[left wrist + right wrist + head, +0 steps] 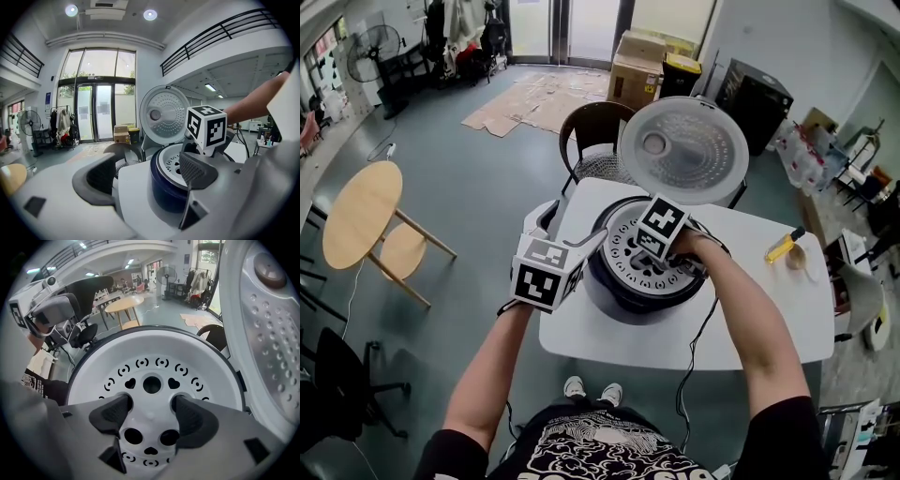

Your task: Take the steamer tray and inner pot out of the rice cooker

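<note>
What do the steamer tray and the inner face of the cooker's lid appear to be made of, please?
Steamer tray: likely white plastic, smooth semi-matte, with moulded holes and heart cut-outs. Lid's inner face: probably metal, silvery, dimpled, with a soft sheen.

one rice cooker [684,150], two grippers [147,174] [151,414]

Upright open lid [684,150] walls off rear of rice cooker [614,292]. Right gripper [150,413] fills space over steamer tray [154,357]. Left gripper [147,176] crowds cooker's left flank. White table [750,319] bare rightward up to yellow tool [781,247].
</note>
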Action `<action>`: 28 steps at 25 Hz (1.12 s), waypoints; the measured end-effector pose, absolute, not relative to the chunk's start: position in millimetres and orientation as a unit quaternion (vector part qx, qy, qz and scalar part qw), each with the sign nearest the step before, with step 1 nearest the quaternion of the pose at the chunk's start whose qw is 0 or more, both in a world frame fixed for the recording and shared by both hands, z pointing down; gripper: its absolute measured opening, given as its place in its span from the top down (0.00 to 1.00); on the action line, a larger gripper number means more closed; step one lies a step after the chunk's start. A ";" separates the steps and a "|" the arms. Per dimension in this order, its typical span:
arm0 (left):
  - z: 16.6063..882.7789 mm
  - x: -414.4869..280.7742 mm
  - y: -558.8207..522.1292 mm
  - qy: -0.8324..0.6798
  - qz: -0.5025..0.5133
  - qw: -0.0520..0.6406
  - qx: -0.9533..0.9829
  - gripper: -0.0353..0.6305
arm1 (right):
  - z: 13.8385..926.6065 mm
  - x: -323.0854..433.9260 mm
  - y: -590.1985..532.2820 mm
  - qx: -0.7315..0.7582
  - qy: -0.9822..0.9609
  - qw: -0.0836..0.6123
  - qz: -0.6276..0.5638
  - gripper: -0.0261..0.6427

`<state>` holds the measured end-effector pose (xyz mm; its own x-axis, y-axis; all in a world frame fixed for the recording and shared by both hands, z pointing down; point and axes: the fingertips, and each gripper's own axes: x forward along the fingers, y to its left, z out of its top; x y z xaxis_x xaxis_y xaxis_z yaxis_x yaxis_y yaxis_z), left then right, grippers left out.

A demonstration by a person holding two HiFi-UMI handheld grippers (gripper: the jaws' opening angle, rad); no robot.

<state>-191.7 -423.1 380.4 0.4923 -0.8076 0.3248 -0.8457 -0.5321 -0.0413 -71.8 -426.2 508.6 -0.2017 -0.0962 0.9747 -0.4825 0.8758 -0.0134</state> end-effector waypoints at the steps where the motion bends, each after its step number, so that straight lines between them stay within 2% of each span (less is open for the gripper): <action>1: 381.0 -191.5 -422.7 -0.479 0.154 0.062 0.862 0.33 | 508.4 -72.0 -426.0 0.191 -0.756 0.605 0.158 0.47; 8: 378.3 -193.0 -414.7 -0.469 0.148 0.059 0.869 0.33 | 484.3 -78.0 -421.8 0.196 -0.741 0.629 0.129 0.51; 18: 347.6 -172.2 -412.8 -0.441 0.132 0.049 0.886 0.33 | 413.4 -50.4 -422.6 0.265 -0.730 0.614 0.141 0.51; 28: 331.8 -91.3 -399.3 -0.355 0.129 0.017 0.926 0.33 | 389.2 33.6 -387.8 0.358 -0.701 0.584 0.196 0.51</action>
<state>-91.3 -399.3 331.8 0.7152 -0.6524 0.2510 -0.6611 -0.7479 -0.0601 33.6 -387.8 389.2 -0.0604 -0.2727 0.9602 -0.7316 0.6666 0.1433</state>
